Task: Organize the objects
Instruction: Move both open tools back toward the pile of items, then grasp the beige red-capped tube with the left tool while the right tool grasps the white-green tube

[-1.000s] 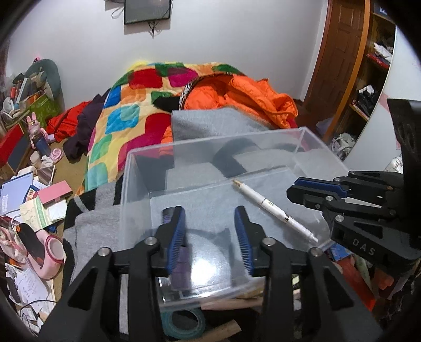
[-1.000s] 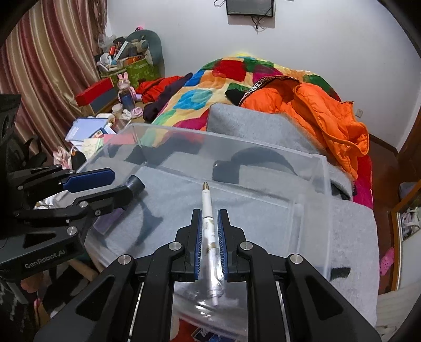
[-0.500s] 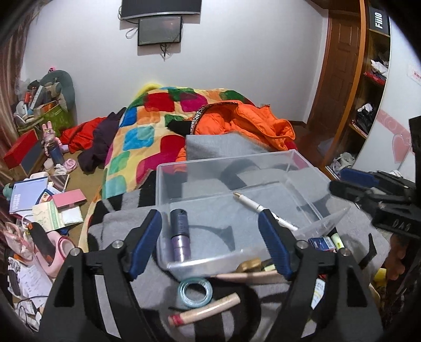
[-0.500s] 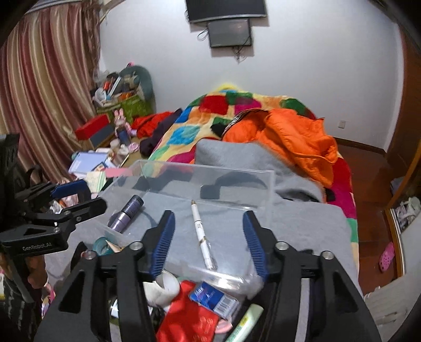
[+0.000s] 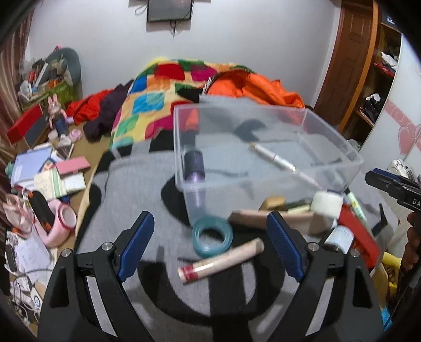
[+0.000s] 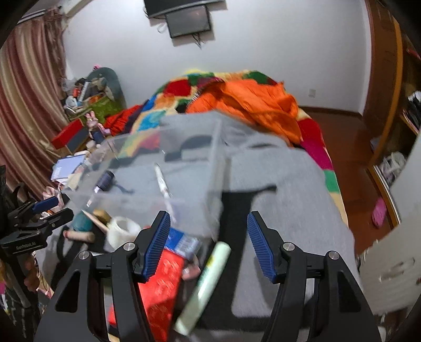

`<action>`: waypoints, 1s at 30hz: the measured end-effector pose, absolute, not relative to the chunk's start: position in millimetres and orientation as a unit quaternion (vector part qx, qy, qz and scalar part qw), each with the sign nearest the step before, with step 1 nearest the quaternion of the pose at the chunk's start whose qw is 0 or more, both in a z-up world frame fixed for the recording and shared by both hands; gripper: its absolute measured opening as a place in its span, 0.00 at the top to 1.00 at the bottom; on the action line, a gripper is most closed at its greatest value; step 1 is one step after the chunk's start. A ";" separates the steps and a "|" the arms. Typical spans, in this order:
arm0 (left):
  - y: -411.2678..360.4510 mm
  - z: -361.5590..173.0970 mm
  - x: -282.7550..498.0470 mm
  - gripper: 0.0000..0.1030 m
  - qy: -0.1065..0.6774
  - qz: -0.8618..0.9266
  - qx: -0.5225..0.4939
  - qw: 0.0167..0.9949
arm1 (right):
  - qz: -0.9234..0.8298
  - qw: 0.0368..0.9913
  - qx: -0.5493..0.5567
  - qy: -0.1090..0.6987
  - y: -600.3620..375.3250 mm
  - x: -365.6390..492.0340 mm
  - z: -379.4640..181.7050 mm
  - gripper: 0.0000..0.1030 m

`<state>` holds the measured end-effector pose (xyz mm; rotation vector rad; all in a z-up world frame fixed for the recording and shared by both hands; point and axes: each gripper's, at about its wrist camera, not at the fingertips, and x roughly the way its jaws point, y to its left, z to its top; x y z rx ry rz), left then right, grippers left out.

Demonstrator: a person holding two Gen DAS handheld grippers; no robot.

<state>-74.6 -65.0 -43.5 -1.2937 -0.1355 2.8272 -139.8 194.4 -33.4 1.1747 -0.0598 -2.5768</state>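
- step in hand: between picks; the pen (image 5: 273, 157) and purple tube (image 5: 194, 165) lie inside the clear bin (image 5: 350, 155) on the bed's grey blanket (image 5: 126, 200).
- left gripper (image 5: 209, 244): fingers opening wide, empty, over the teal tape roll (image 5: 212, 236).
- right gripper (image 6: 209, 244): fingers opening, nothing between them, above the pale green tube (image 6: 205, 284).
- next: probably lower onto one loose item and close.

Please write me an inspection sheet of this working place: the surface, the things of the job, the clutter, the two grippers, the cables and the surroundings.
Surface: grey blanket with black pattern, on a bed.
Job's things: clear plastic box holds a white pen and a purple bottle. In front of the box lie a teal tape roll, a beige tube, a white tape roll, a red packet and a pale green tube.
Clutter: books and shoes on the floor.
Grippers: left gripper opening, right gripper opening, nothing between the jaws of either.
Cables: wires under the wall screen.
Surroundings: colourful quilt, orange jacket, wooden door.
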 end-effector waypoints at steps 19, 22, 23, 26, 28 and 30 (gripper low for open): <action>-47.8 -78.5 -52.4 0.35 -0.047 0.889 -0.451 0.064 | -0.874 0.134 0.467 -0.009 203.2 -112.5 -80.5 0.53; -41.8 -75.7 -38.1 0.44 -0.034 0.889 -0.451 0.065 | -0.874 0.130 0.468 -0.006 207.0 -113.2 -79.5 0.65; -38.9 -73.9 -32.3 0.46 -0.028 0.890 -0.450 0.072 | -0.874 0.128 0.468 -0.006 209.0 -113.2 -79.5 0.69; -33.2 -69.8 -24.8 0.51 -0.013 0.889 -0.450 0.084 | -0.875 0.126 0.468 -0.008 212.7 -114.1 -78.9 0.74; -32.2 -68.5 -25.7 0.51 -0.008 0.890 -0.449 0.082 | -0.876 0.125 0.466 -0.005 211.9 -114.6 -78.6 0.74; -34.1 -69.4 -31.4 0.51 -0.008 0.889 -0.452 0.077 | -0.877 0.128 0.464 -0.002 210.1 -115.6 -78.5 0.74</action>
